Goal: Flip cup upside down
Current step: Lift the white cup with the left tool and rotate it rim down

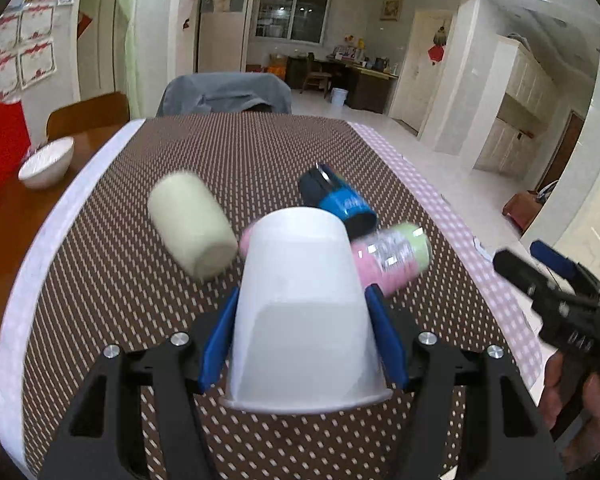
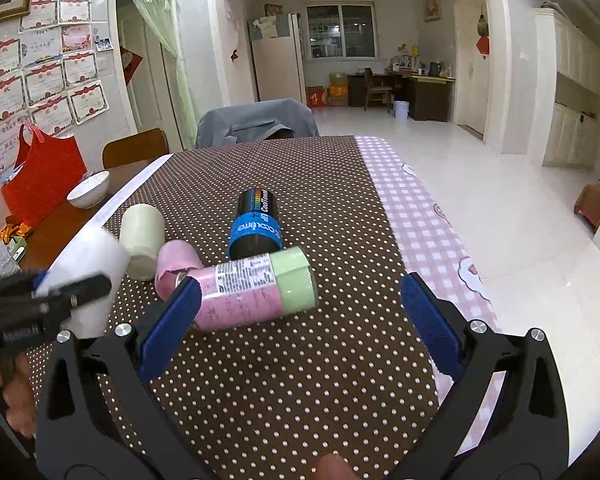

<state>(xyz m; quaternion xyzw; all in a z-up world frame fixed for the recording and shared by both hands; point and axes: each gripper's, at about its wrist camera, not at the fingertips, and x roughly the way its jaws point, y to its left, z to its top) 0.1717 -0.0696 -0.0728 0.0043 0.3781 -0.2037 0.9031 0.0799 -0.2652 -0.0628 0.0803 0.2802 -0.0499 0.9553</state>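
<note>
So the left claw (image 1: 304, 328) has its blue pads clamped on both sides of the white cup (image 1: 304, 312), which is mouth-down with its base pointing up and away, held at the near end of the worktop (image 1: 236, 148) with its brown dotted cloth. I can't tell if the rim is actually touching the cloth. The right claw (image 2: 300, 320) is spread wide with nothing between its pads, hovering over the near right part of the cloth. Lying on their sides around the middle: a pale cream cup (image 1: 192, 224) to the left, a blue and black can (image 2: 256, 228) farther back, and a pink bottle with a green end (image 2: 256, 284) just in front of it. A white bowl (image 2: 89, 189) sits off on the far left.
</note>
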